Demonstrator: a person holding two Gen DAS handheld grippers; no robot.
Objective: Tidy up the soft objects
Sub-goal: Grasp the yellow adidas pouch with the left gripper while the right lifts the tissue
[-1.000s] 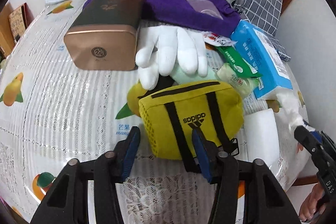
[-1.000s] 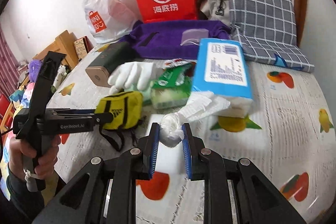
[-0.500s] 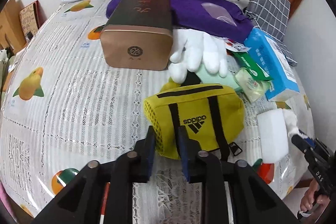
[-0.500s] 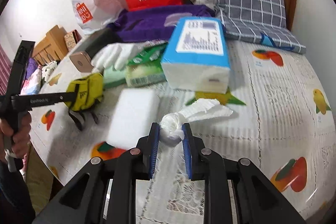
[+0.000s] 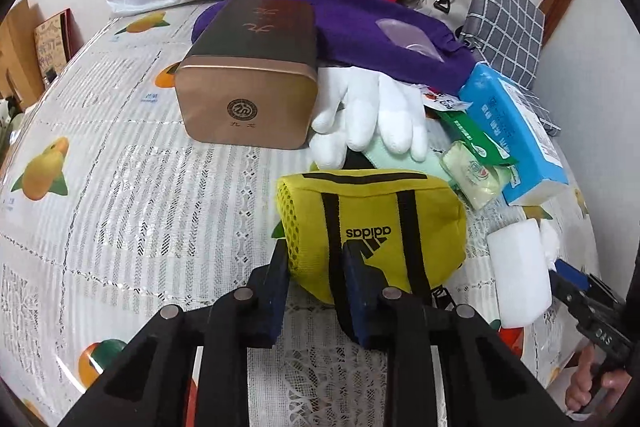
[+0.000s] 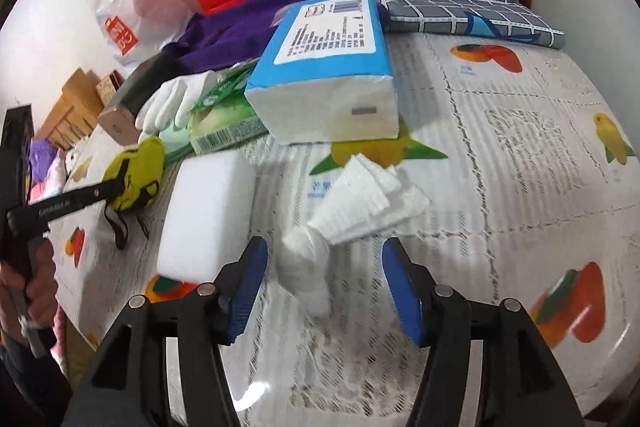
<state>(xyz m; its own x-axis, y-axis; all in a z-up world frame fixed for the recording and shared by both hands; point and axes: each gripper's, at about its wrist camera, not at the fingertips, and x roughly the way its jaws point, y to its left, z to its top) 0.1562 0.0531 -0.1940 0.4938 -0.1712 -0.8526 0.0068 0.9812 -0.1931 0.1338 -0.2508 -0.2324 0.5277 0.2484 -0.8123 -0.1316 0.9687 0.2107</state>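
Left gripper (image 5: 314, 263): we've just been closing, clamped on the soft yellow mesh bag (image 5: 372, 227);
Right gripper (image 6: 324, 287): we've just been opening, released; crumpled white tissue (image 6: 352, 211) lies between

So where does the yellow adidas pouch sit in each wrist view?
Left wrist: yellow adidas pouch low centre, its near corner pinched in the left gripper.
Right wrist: same pouch far left, at the tip of the other hand's tool.
Shared landmark: the white foam block lies beside it in both.

Tablecloth (image 5: 120, 187) left of gold tin (image 5: 248, 99) lies open; far side (seemingly) crowded by tissue pack (image 6: 328, 67).
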